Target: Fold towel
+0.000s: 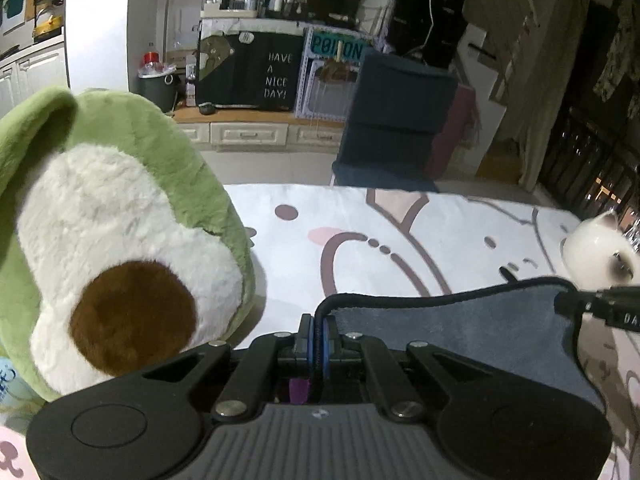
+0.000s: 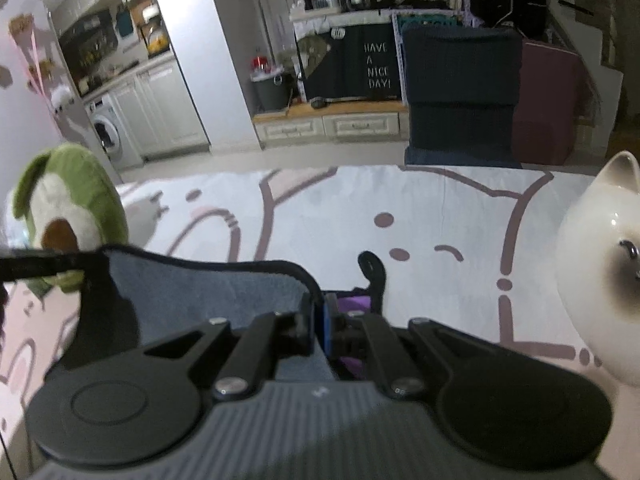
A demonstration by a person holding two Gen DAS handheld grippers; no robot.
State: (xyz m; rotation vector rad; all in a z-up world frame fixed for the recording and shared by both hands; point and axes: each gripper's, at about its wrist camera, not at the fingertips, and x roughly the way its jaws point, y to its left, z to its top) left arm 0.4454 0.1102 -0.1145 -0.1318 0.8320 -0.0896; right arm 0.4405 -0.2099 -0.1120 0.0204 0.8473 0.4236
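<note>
Both claws are pinched tight on the grey towel (image 1: 460,328): the left claw (image 1: 319,336) grips its black-piped hem at one corner, blue pads pressed together with the edge between them, and the right claw (image 2: 320,320) is clamped the same way on the opposite corner. Between them the towel hangs as a shallow sling, raised off the cartoon-print cloth (image 1: 400,240) that covers the tabletop, its upper edge sagging slightly in the middle.

Judging by this, the step in hand is carrying the held edge over to meet the far one. To do it well, keep the two corners level and equally taut so the sag flattens out, move both claws together toward 12 o'clock, and lower the edge squarely before letting go; releasing one side early would skew the fold. The hanging loop (image 2: 372,268) at the right corner could get trapped inside the crease.

Space is tight at the sides: the avocado plush (image 1: 120,248) sits at 9 o'clock, near the left claw, and the white cat figurine (image 2: 600,272) stands at 3 o'clock, so avoid swinging wide.
</note>
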